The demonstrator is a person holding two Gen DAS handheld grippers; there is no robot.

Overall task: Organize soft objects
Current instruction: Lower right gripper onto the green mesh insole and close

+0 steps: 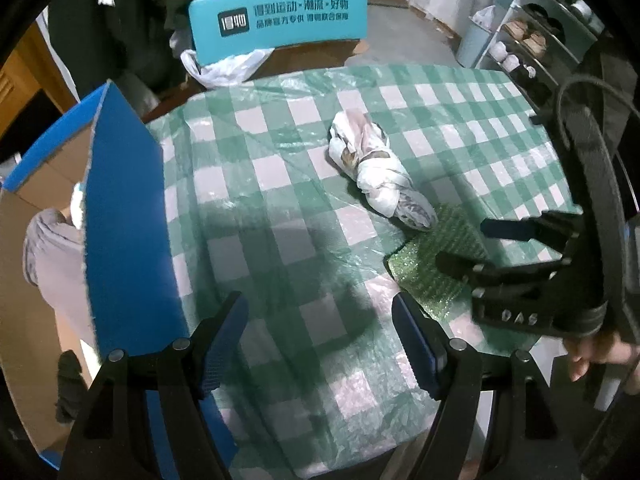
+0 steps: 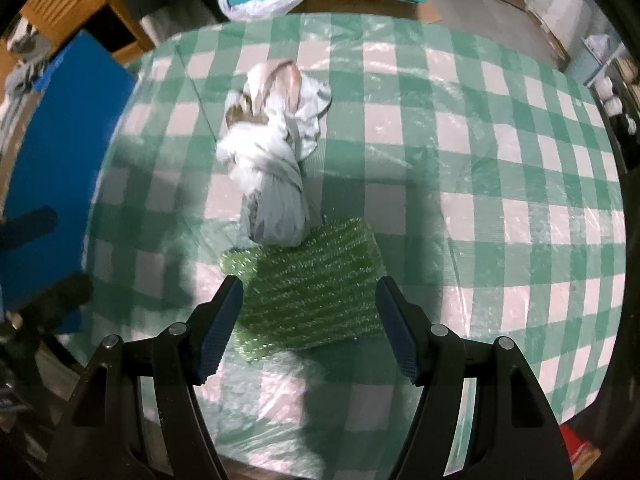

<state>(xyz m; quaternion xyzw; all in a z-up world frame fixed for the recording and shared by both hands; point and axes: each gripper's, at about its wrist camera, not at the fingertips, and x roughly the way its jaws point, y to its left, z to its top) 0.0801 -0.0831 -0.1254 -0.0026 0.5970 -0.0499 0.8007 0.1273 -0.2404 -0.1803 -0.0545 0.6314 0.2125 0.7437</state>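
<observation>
A knotted white cloth bundle [image 1: 378, 168] lies on the green checked table [image 1: 280, 208]; in the right wrist view it [image 2: 272, 168] lies just beyond a green sparkly sponge cloth [image 2: 312, 292]. My right gripper [image 2: 310, 328] is open, its fingers either side of the green cloth's near end, just above it. It also shows in the left wrist view [image 1: 472, 244] over the green cloth [image 1: 432, 276]. My left gripper [image 1: 320, 344] is open and empty above the table's near part. A cardboard box with blue flaps [image 1: 124, 216] stands at the left and holds grey cloth [image 1: 52, 252].
A teal chair back [image 1: 280, 16] with a white plastic bag [image 1: 224, 68] stands behind the table. A shoe rack [image 1: 532, 40] is at the far right. In the right wrist view the blue box [image 2: 60, 160] is at the left.
</observation>
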